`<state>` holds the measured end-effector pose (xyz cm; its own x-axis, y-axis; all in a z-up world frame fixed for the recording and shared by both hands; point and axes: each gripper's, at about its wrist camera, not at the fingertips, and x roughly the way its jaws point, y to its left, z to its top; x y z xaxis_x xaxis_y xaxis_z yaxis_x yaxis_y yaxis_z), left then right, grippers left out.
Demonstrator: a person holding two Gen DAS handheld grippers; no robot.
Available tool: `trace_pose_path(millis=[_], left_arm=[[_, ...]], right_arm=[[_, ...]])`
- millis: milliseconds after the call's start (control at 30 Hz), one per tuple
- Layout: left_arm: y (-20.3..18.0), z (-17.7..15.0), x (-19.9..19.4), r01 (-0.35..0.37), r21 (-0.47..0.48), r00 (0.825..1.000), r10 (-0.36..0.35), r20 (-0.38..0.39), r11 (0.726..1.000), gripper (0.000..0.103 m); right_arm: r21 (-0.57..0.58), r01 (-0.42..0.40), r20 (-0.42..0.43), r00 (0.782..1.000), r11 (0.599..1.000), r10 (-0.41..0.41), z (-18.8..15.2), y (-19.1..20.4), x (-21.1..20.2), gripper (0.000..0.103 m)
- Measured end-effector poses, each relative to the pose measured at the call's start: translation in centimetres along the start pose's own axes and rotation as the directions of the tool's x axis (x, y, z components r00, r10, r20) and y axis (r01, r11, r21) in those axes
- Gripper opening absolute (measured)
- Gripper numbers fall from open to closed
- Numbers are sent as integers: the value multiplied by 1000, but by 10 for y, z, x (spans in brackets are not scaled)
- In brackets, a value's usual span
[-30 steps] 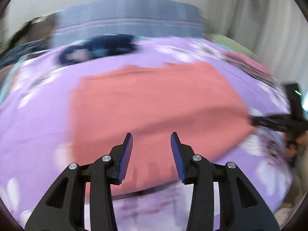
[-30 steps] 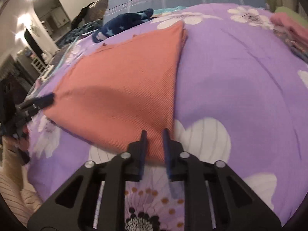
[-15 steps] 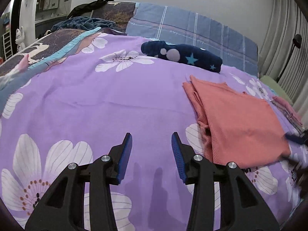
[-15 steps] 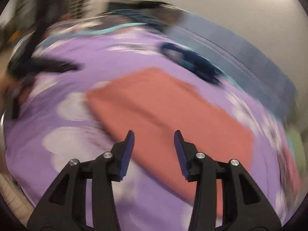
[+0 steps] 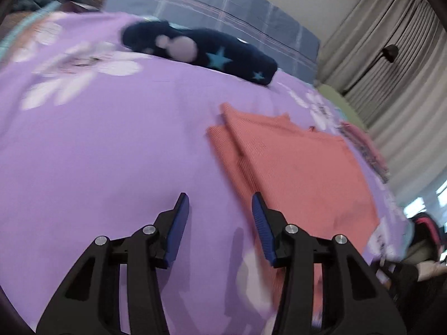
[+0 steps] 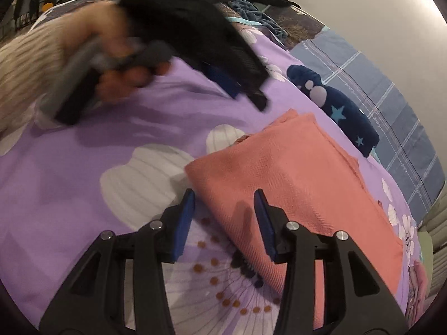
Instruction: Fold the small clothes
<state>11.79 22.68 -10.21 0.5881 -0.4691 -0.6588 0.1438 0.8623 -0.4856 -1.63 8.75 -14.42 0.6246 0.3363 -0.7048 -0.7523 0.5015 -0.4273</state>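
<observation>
Salmon-pink knit, the cloth (image 6: 301,184) lay folded flat on the purple flowered bed (image 5: 106,150), a dark starred bundle (image 5: 201,50) well beyond it near the plaid pillow (image 5: 223,19). It looked light and limp, likely to sag and slide unless pinched at a corner or along a folded edge. The right gripper (image 6: 223,217) hovered over its near corner, fingers (image 6: 184,223) having just been opening, now half apart with the cloth's edge below them but nothing pinched. The left gripper (image 5: 219,223) stood beside the cloth's left edge over bare bedcover, fingers half apart and empty. Its hand (image 6: 123,64) showed blurred in the right view.
</observation>
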Motion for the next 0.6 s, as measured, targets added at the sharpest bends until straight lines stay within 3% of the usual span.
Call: trace_pose_path(millis=[133, 200, 233, 300, 400, 467, 533, 600], left_arm=[[4, 31, 37, 76, -12, 997, -77, -15, 997, 41], [10, 40, 52, 84, -35, 996, -86, -35, 996, 4], [14, 41, 57, 97, -61, 994, -100, -46, 993, 3], [15, 44, 54, 115, -70, 993, -116, -23, 991, 2], [-2, 49, 31, 108, 1, 992, -107, 72, 994, 2], [-13, 51, 26, 86, 56, 991, -91, 99, 995, 2], [-10, 48, 40, 38, 53, 997, -41, 59, 998, 2], [5, 44, 61, 26, -15, 1000, -26, -17, 1000, 3]], right_arm=[[-19, 23, 6, 1000, 1000, -23, 8, 2, 8, 44], [-30, 36, 9, 999, 999, -35, 11, 4, 13, 43], [-33, 40, 10, 999, 999, -40, 12, 4, 15, 41], [-31, 48, 5, 999, 998, -48, 16, 3, 20, 4], [29, 1, 50, 999, 1000, -2, 19, -9, 11, 4], [13, 20, 86, 996, 1000, -21, 20, -10, 1, 4], [-24, 27, 77, 997, 999, -25, 18, -7, 4, 4], [-8, -4, 30, 1000, 1000, 5, 13, -4, 12, 4]])
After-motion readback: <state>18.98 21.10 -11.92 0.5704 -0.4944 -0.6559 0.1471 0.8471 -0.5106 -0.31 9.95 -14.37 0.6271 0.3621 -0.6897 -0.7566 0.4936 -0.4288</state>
